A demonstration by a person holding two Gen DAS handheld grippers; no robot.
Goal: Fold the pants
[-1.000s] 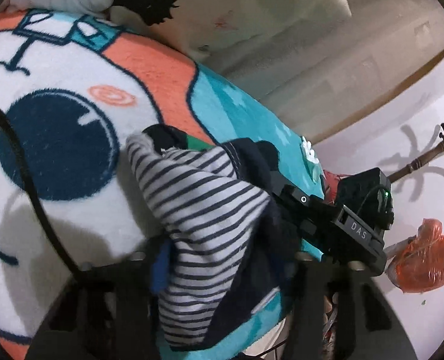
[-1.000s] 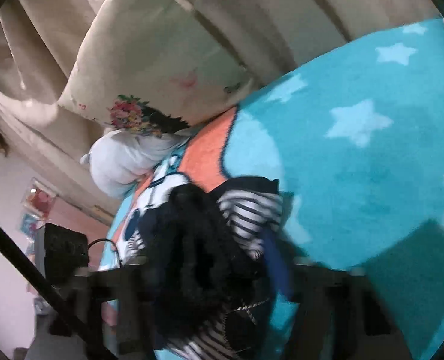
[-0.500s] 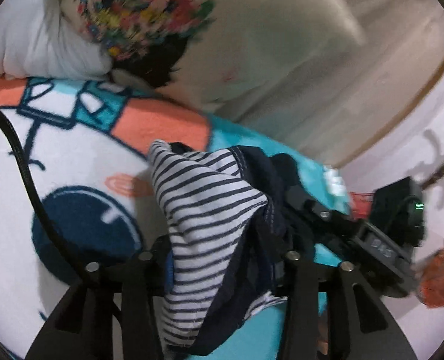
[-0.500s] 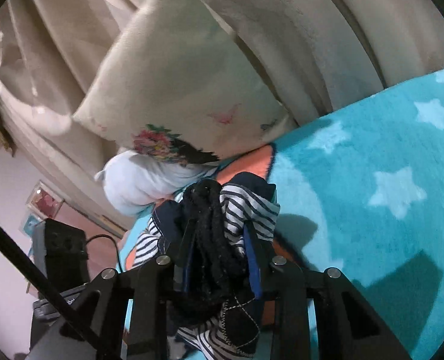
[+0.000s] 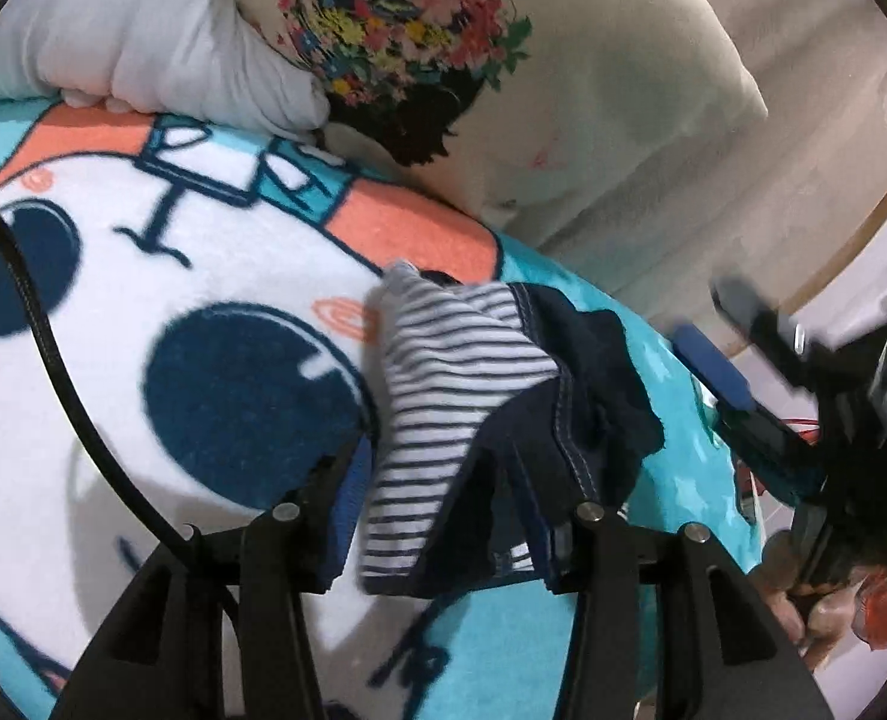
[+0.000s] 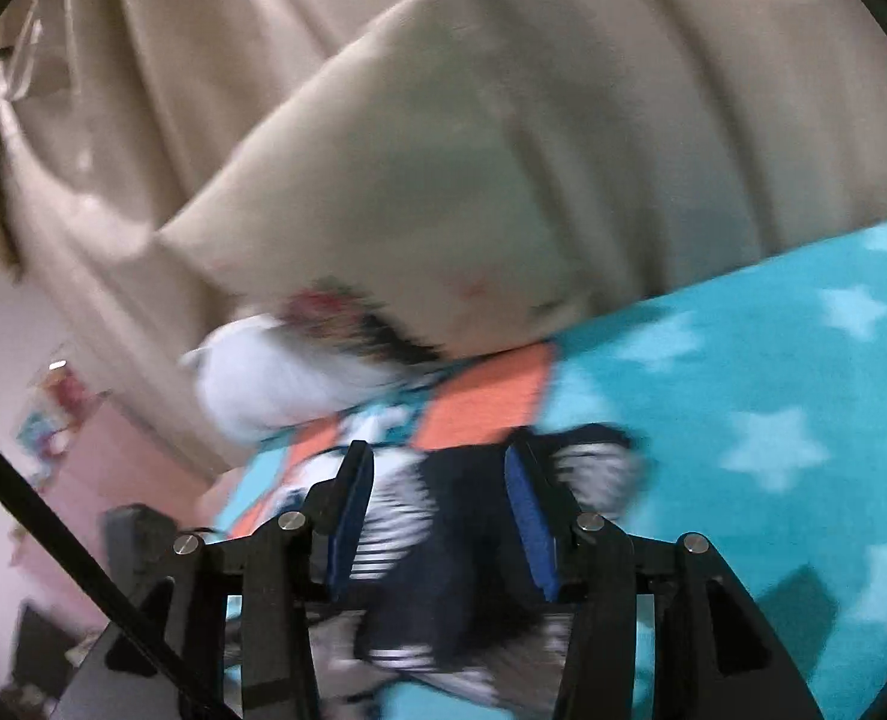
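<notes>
Two pillows sit along the head edge of the bed: a plump white one (image 5: 143,42) with soft creases, and beside it a flat cream pillow (image 5: 563,90) printed with a bright flower cluster over a dark silhouette. Both lean against pale pleated curtains (image 6: 623,90). One fleece blanket (image 5: 143,300) covers the bed — fuzzy pile, turquoise with pale stars toward one side, and a large cartoon face in white, orange and navy with round dark eyes toward the other.

One pair of pants (image 5: 473,408) hangs bunched over the blanket near the orange patch: soft knit, part white with thin dark stripes, part plain navy with light topstitching along a seam. The left gripper (image 5: 443,504) has its fingers (image 5: 341,510) pinching the striped and navy folds, the cloth squeezed between blue-padded black plastic. The right gripper (image 6: 440,516) shows in the left view as a blurred black body at the blanket's side edge, with the person's hand (image 5: 791,606) below it. Its fingers (image 6: 353,516) have just been spreading — the navy and striped cloth lies between the blue pads, and neither pad presses on it. One black cable (image 5: 53,372) curves across the left view.
</notes>
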